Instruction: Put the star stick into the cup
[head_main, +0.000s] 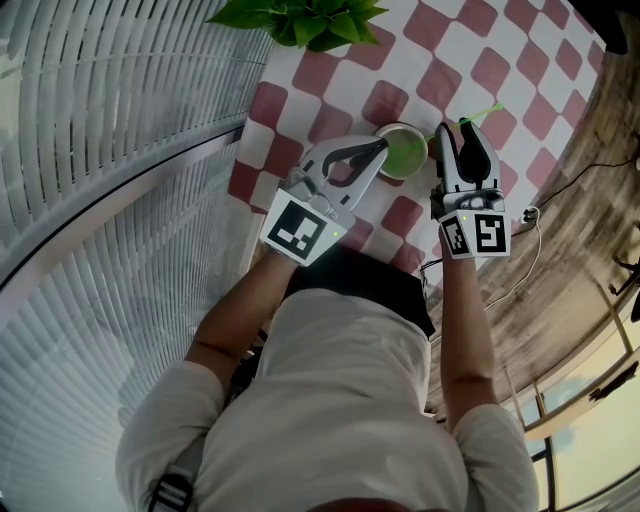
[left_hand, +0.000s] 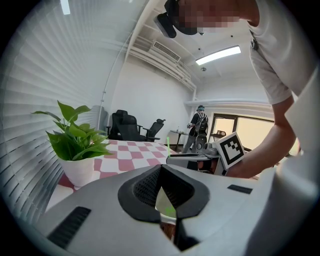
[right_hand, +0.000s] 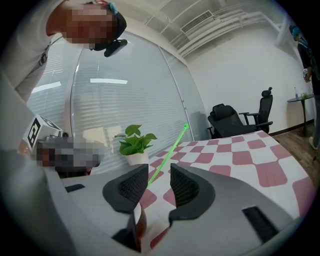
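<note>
- R gripper (right_hand: 159, 171): jaws stand wide apart. The star stick (right_hand: 169, 151) runs up between them, close by one pad, but neither pad presses on it, so nothing is held.
- L gripper (left_hand: 161, 172): jaws pinched together on the wall of the cup (head_main: 404, 152), steadying it.
- Stick: its lower end drops out of sight behind the R jaws, toward the cup. Its star end slants up and away over the bench (head_main: 322, 72). In the head view it pokes out past the cup's rim on the R side. It looks to be standing in the cup and leaning on the rim, though that is a judgement, as the foot isn't seen.
- Cup: green inside, upright on the checked cloth (head_main: 482, 62), between the two grippers.
- Potted plant (head_main: 300, 20): well apart at the bench's far edge, no part in this.
- Step in hand, by the look of it: the release, w/ the stick delivered and the R jaws off it.
- Next move calls for the R gripper to back off along the stick's line w/o brushing it. A light stick propped on a rim could tip out. The L gripper should hold the cup till the R is clear, then open.
</note>
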